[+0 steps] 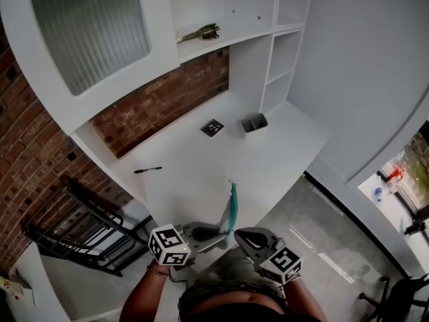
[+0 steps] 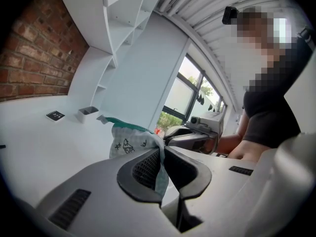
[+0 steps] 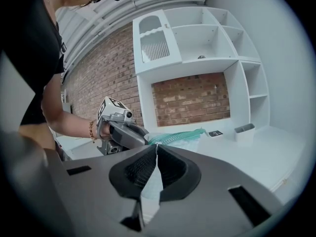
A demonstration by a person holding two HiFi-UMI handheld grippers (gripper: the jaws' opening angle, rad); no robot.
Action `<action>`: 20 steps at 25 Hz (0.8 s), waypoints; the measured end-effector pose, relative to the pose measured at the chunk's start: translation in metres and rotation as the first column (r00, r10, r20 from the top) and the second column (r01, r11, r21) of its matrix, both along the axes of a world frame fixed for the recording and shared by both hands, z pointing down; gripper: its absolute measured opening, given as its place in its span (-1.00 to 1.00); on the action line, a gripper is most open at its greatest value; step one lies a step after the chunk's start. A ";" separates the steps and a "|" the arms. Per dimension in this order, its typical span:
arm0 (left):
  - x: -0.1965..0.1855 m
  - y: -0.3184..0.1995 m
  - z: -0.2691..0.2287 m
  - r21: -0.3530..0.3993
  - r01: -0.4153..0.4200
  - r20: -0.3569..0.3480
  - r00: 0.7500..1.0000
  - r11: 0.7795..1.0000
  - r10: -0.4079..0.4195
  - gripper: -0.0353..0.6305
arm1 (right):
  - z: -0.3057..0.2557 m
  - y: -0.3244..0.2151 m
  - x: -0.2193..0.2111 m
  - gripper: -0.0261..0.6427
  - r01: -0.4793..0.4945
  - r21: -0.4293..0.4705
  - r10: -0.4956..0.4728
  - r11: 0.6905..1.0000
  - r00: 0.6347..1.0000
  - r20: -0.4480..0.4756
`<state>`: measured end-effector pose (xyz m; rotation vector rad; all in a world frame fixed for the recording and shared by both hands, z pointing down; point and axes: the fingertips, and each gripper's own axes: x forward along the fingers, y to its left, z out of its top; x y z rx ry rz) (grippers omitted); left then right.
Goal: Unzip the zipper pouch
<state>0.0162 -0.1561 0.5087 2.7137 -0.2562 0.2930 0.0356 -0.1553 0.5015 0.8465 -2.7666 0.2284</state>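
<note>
The zipper pouch (image 1: pixel 232 208) is white patterned fabric with a teal zipper edge, held up over the near edge of the white desk (image 1: pixel 281 159). My left gripper (image 1: pixel 223 233) is shut on the pouch's lower corner; in the left gripper view the fabric (image 2: pixel 129 143) is pinched between the dark pads of that gripper (image 2: pixel 161 168). My right gripper (image 1: pixel 236 234) sits close beside it, shut on the pouch too. The right gripper view shows thin fabric squeezed between its own jaws (image 3: pixel 156 157), the teal zipper (image 3: pixel 180 136) running away beyond, and the left gripper (image 3: pixel 122 131) to the left.
On the desk lie a black pen (image 1: pixel 147 170), a small black card (image 1: pixel 212 127) and a small open box (image 1: pixel 253 123) by the shelf unit. A gold object (image 1: pixel 200 32) rests on the upper shelf. A black metal rack (image 1: pixel 80 227) stands at lower left.
</note>
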 end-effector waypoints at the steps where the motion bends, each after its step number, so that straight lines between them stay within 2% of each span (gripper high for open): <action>1: 0.000 0.001 0.000 0.007 -0.005 0.009 1.000 1.000 0.005 -0.82 | -0.001 0.001 0.000 -0.90 0.005 -0.001 -0.005 1.000 1.000 -0.002; 8: 0.001 0.014 -0.006 0.040 -0.097 0.061 0.994 0.994 0.095 -0.85 | -0.014 -0.004 0.000 -0.90 0.013 -0.005 -0.012 1.000 0.999 0.049; 11: 0.005 0.021 -0.003 0.053 -0.139 0.090 0.987 0.989 0.134 -0.86 | -0.015 -0.008 -0.001 -0.91 -0.002 0.007 0.001 1.000 0.999 0.042; 20: 0.009 0.029 0.001 0.062 -0.197 0.132 0.973 0.978 0.187 -0.87 | -0.016 -0.013 0.002 -0.90 -0.023 0.027 0.023 0.999 1.000 0.010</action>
